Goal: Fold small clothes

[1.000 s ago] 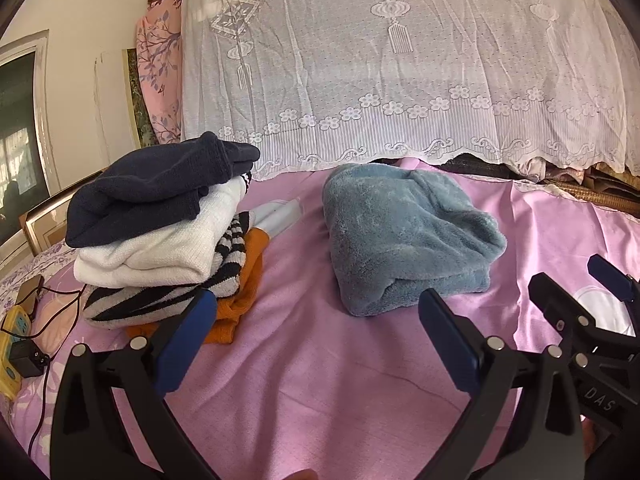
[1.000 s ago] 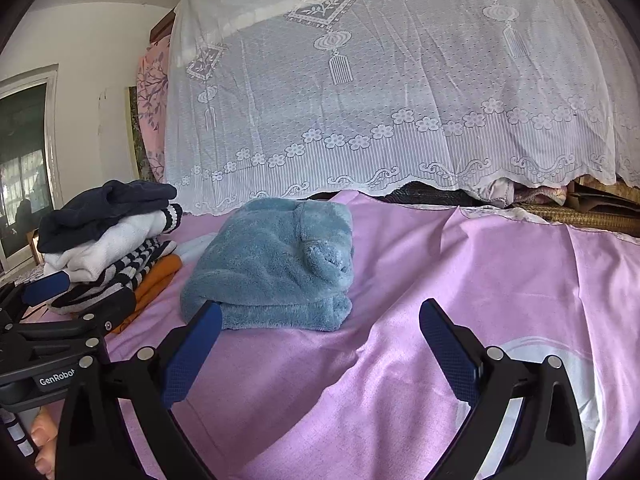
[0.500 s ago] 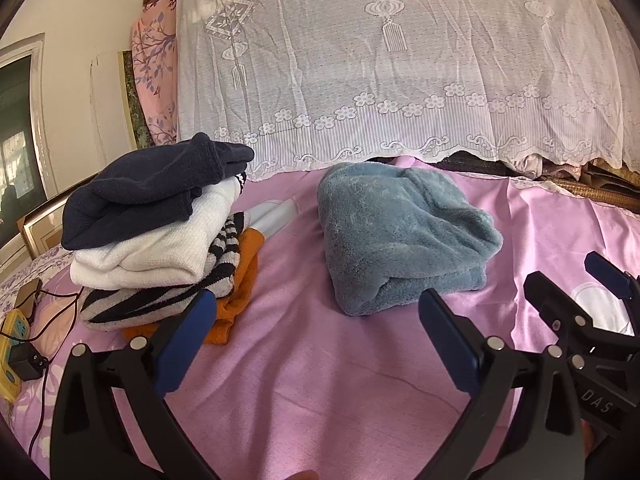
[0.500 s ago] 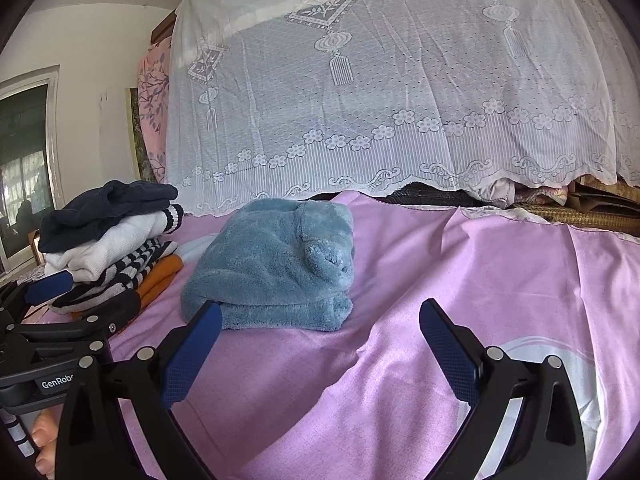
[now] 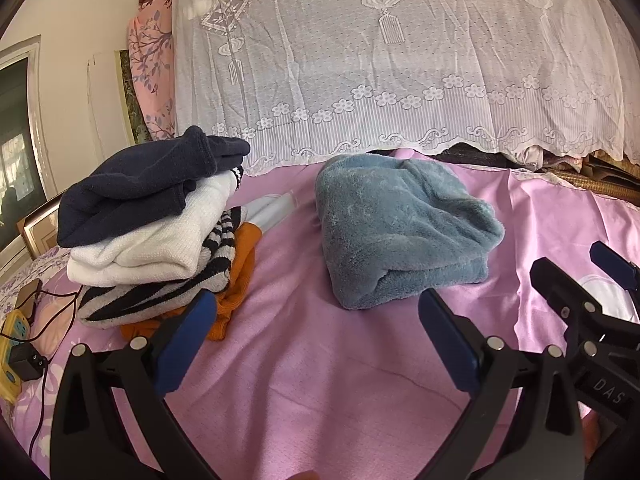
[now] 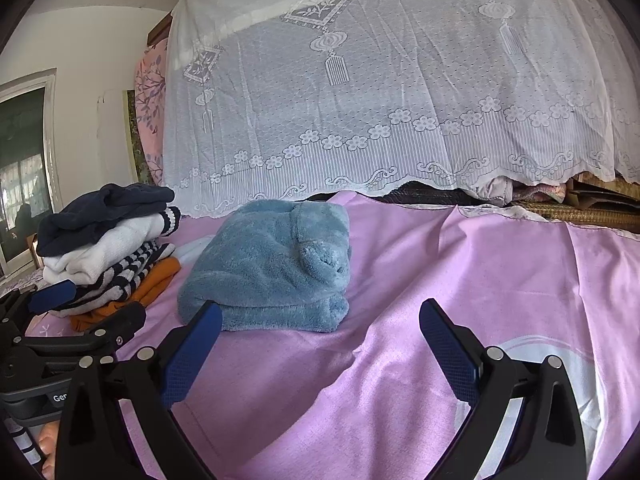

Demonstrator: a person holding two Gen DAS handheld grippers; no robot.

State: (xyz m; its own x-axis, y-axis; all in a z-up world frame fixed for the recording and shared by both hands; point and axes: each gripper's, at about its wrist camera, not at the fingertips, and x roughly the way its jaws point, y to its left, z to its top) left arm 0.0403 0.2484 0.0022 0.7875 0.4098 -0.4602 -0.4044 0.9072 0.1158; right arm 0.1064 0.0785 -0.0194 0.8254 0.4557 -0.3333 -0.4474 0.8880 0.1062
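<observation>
A folded blue fleece garment [image 5: 400, 228] [image 6: 272, 268] lies on the pink bedsheet [image 5: 320, 360] [image 6: 460, 280]. To its left stands a stack of folded clothes [image 5: 152, 224] [image 6: 108, 252]: navy on top, then white, striped and orange. My left gripper [image 5: 316, 336] hovers open above the sheet, just short of the fleece, nothing between its fingers. My right gripper [image 6: 320, 344] is also open and empty, in front of the fleece and a little to its right. Each gripper shows at the edge of the other's view.
A white lace cover [image 5: 400, 60] [image 6: 380, 100] drapes over a tall pile behind the sheet. A yellow power strip with a black plug and cables [image 5: 16, 344] lies at the far left. A window [image 6: 20, 168] is on the left wall.
Both grippers have barely shifted; the left wrist view has drifted slightly, so the clothes sit a little further left. Nothing was taken hold of or let go.
</observation>
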